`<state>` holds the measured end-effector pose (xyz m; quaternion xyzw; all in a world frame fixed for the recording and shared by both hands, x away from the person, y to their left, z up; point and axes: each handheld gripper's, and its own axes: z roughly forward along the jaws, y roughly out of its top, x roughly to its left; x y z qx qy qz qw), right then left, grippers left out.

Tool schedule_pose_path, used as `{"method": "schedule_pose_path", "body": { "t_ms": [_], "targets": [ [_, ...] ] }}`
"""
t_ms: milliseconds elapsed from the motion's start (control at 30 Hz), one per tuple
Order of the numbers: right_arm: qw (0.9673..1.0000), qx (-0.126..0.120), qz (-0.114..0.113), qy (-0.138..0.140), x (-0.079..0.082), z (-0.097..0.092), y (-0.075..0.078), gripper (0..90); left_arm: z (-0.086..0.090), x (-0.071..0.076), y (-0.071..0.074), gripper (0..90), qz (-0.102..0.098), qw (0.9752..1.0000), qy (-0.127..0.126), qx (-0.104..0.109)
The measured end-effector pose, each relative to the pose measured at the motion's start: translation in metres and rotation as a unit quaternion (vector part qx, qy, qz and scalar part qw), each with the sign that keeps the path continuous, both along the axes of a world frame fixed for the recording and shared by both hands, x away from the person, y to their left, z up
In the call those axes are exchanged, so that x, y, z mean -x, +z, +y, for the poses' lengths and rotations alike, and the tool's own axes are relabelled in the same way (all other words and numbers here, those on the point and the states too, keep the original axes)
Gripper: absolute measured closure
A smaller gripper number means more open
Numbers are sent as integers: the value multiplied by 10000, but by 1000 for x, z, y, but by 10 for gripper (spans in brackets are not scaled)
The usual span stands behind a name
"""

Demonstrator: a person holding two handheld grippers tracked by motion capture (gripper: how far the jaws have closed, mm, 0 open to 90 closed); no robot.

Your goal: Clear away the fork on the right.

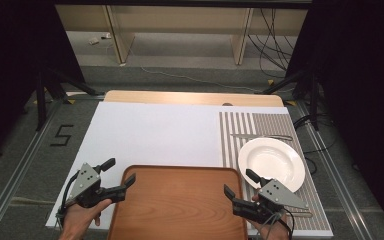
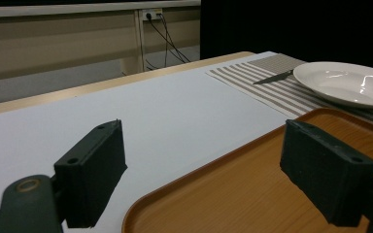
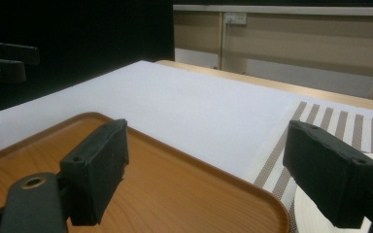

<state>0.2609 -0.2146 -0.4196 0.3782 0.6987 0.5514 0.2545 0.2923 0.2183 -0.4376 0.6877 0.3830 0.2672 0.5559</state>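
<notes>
A brown wooden tray (image 1: 180, 205) lies empty at the near middle of the table. My left gripper (image 1: 120, 172) hovers at the tray's far left corner, open, one finger over the white sheet and one over the tray (image 2: 233, 194). My right gripper (image 1: 238, 182) is open at the tray's far right corner, its jaws straddling the tray rim (image 3: 252, 187). Nothing is between either pair of jaws. A white plate (image 1: 271, 162) rests on the striped placemat (image 1: 260, 125), just right of the tray. A knife (image 1: 260, 136) lies beyond the plate.
A white sheet (image 1: 155, 135) covers most of the table, and the wooden table edge (image 1: 190, 97) shows at the far side. Cables and stand legs are on the floor beyond. In the left gripper view the knife (image 2: 274, 76) points toward the plate (image 2: 349, 82).
</notes>
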Motion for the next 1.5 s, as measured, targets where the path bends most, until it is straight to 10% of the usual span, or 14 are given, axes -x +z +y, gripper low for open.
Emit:
{"method": "schedule_pose_path", "body": {
  "t_ms": [1033,1500],
  "targets": [
    [9992,383,82,-102,-7,-20,6,155,0,0,0,162,-47,10000,-18,-30],
    [9925,935,783,-47,-3,-41,9,182,0,1,1,162,-65,9999,-25,-97]
  ]
}}
